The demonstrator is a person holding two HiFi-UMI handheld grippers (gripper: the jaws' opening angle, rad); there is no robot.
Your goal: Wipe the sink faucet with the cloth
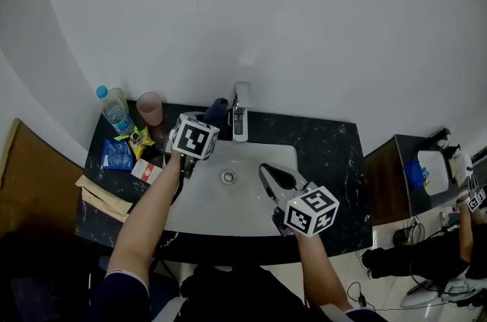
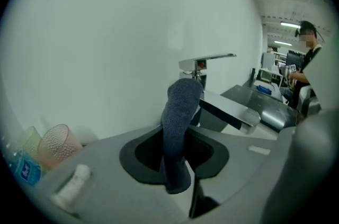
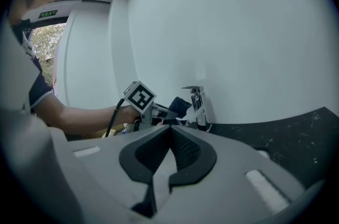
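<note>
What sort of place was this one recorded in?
Probably a washroom vanity mock-up inside a lab or workshop: a white sink with a faucet set in a black counter, and a second station much like it at the right.

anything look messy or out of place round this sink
Nothing looks spilled or broken. Left of the basin, a blue packet, a yellow wrapper and a small box lie scattered, and a beige folded sheet seems to overhang the counter edge.
</note>
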